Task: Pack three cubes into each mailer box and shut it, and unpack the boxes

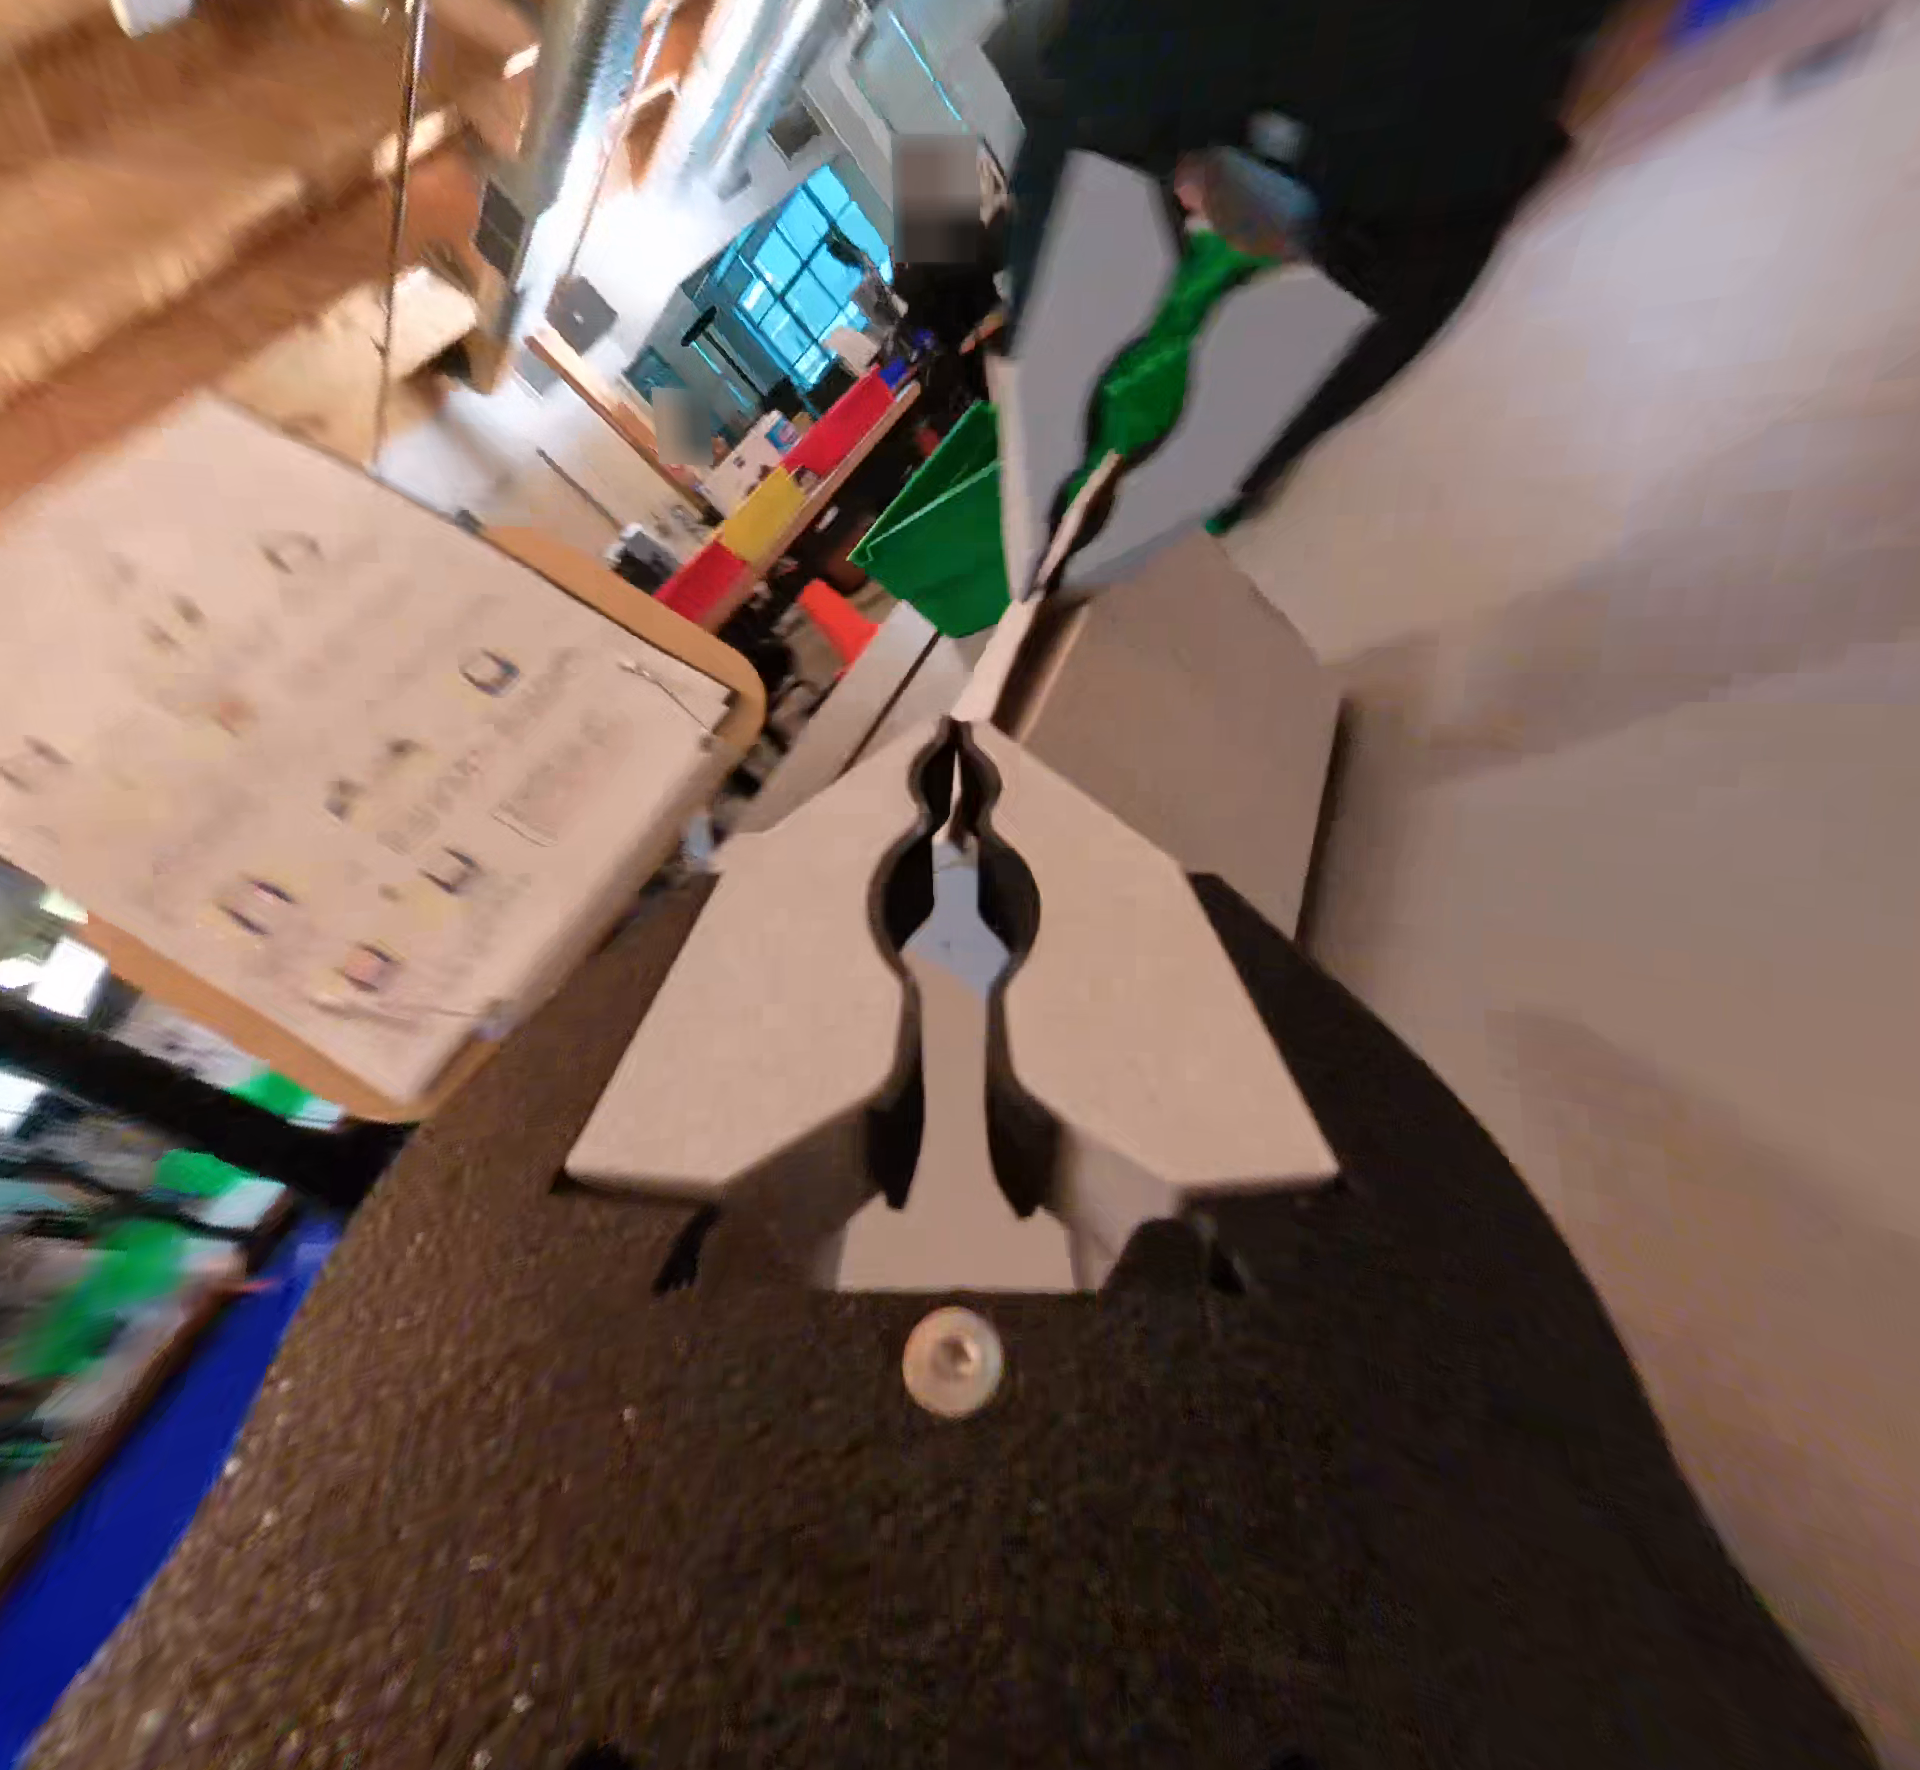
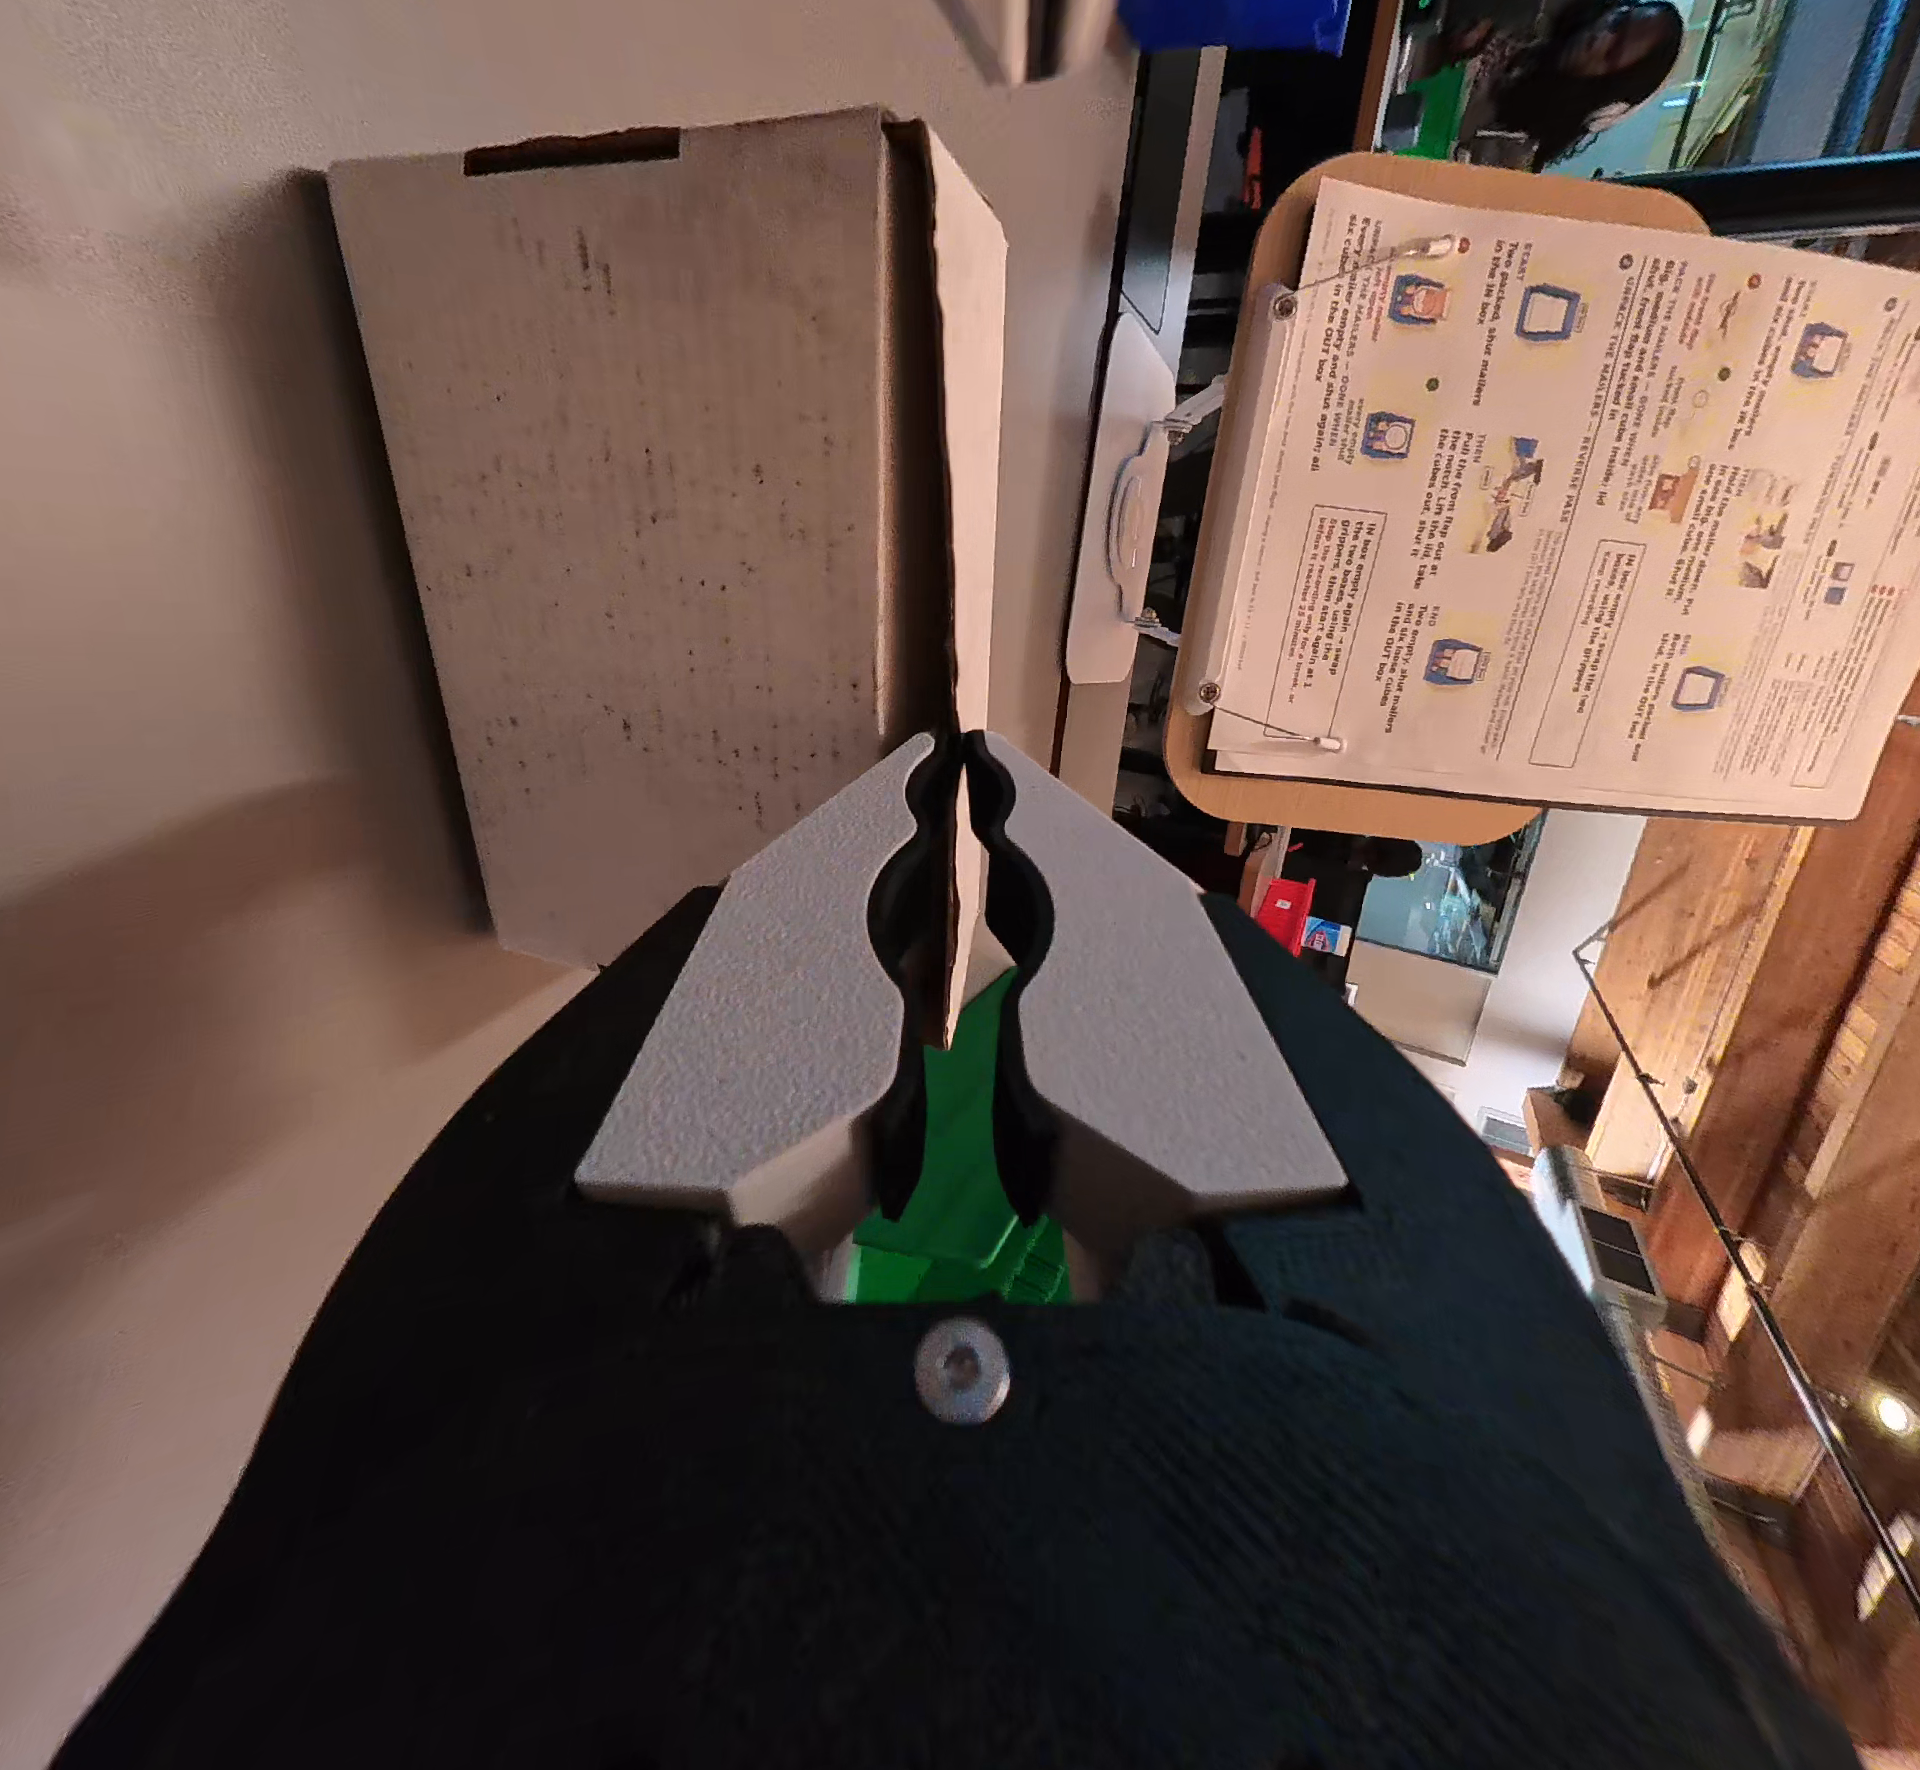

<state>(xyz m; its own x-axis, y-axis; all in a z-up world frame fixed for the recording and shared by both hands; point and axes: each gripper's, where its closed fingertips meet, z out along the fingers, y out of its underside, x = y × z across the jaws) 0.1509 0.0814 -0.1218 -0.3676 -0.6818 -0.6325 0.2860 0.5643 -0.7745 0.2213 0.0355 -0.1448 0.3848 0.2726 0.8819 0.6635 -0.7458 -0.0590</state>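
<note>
both tools (image 1: pixel 958 764) (image 2: pixel 961 764) pinch mailer box (image 2: pixel 644 515) flap; contents hidden.

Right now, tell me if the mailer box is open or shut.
Open: the right tool pinches the mailer box lid's edge, lifted off its body.

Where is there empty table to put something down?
Bare table lies on the mailer box's far side from the clipboard, and past the box's slotted end. It's crowded by the right tongs, where the box flap and green bin meet.
</note>
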